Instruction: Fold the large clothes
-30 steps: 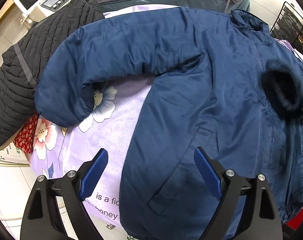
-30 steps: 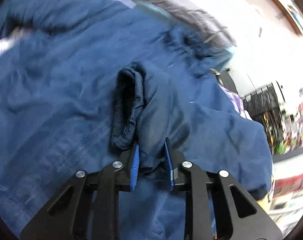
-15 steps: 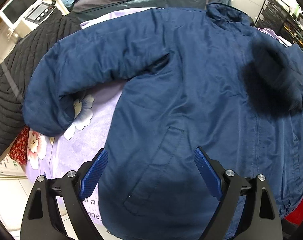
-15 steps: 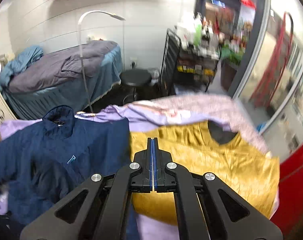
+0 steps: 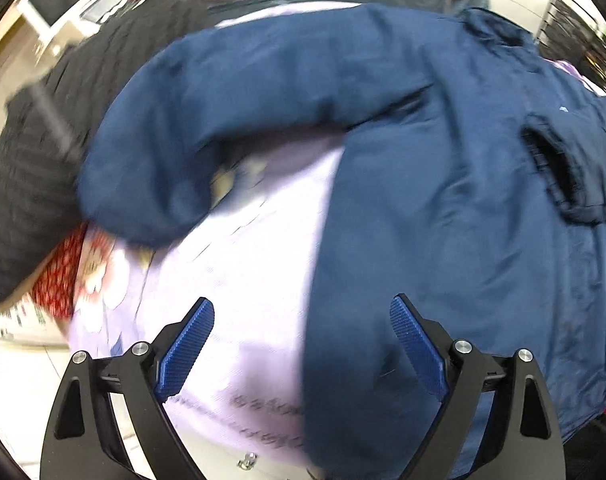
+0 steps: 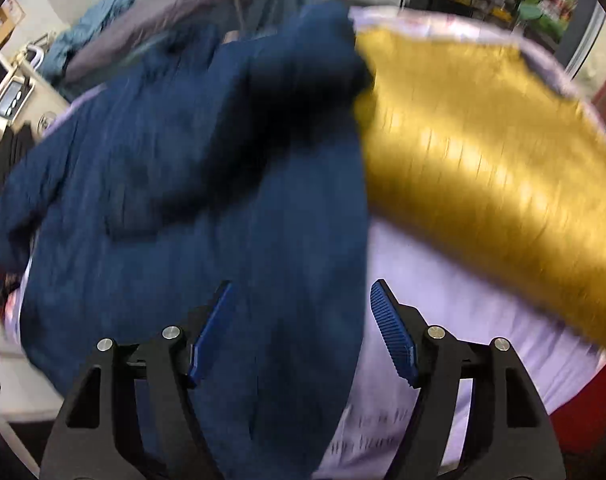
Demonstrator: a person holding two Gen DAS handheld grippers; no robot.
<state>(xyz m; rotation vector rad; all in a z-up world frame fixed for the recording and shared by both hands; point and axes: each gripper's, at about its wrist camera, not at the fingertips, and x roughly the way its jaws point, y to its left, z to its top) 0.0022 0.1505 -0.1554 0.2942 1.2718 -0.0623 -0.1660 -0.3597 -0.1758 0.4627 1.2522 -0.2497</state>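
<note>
A navy padded jacket (image 5: 443, 200) lies front up on a lilac flowered sheet (image 5: 255, 264). One sleeve (image 5: 207, 120) stretches out to the left; the other sleeve's cuff (image 5: 559, 172) rests folded across the chest. My left gripper (image 5: 299, 344) hovers open above the jacket's lower left edge, nothing between its blue pads. In the right wrist view the same jacket (image 6: 191, 208) fills the left half. My right gripper (image 6: 303, 324) hangs over its right hem edge, jaws opening, gripping nothing.
A golden-yellow garment (image 6: 491, 152) lies right of the jacket on the sheet. A black quilted coat (image 5: 27, 168) and a red patterned cloth (image 5: 59, 276) sit at the left. Grey and teal bedding (image 6: 207, 12) is behind, a wire rack (image 5: 579, 28) at far right.
My right gripper let go of the sleeve cuff, shut empty, swung right and now stands open over the jacket's right edge. The cuff lies on the chest. The left gripper slid sideways, still open.
</note>
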